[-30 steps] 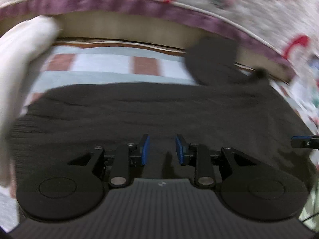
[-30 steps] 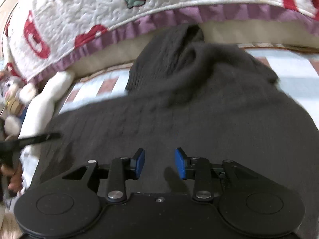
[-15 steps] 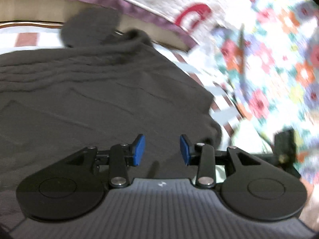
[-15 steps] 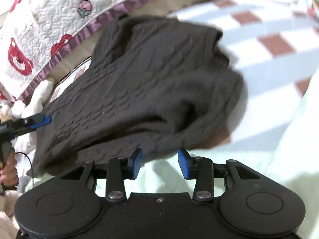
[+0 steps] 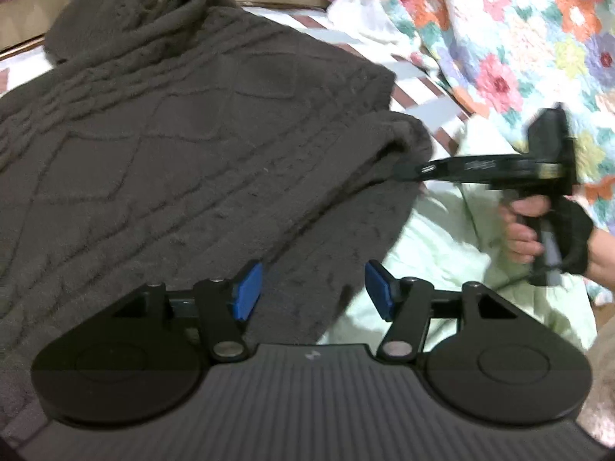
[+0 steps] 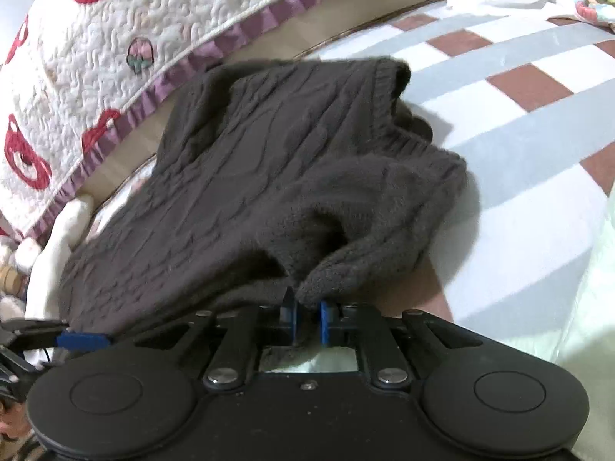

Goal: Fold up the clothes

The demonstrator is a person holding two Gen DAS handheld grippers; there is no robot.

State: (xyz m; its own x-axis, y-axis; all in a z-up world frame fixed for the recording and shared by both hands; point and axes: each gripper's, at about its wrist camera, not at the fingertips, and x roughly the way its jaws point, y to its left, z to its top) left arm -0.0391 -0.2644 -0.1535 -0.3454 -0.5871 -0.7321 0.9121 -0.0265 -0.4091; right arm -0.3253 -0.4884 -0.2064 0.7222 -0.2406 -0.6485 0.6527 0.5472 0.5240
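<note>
I am holding the left gripper [image 5: 313, 294] over the near hem of the dark knit sweater [image 5: 184, 146], which is lying spread on the checked bedsheet [image 6: 519, 88]. Its jaws have just been opening and are now standing wide, the knit beneath and between them but the pads not pressing it. To my right, the right gripper [image 6: 306, 320] has just been closing, and its blue pads are now pinching a bunched corner of the sweater's hem. To do this step well, I am judging that the left jaws should come down on the hem edge and bite through both layers, matching the right grip, so the fold lifts evenly rather than dragging one corner.

Around the work, the strawberry quilt [image 6: 115, 38] is crowding the far side behind the sweater, the floral quilt [image 5: 519, 38] is lying at the right, and a pale green cloth [image 5: 442, 246] is lying under the near edge and could get caught in the bite.
</note>
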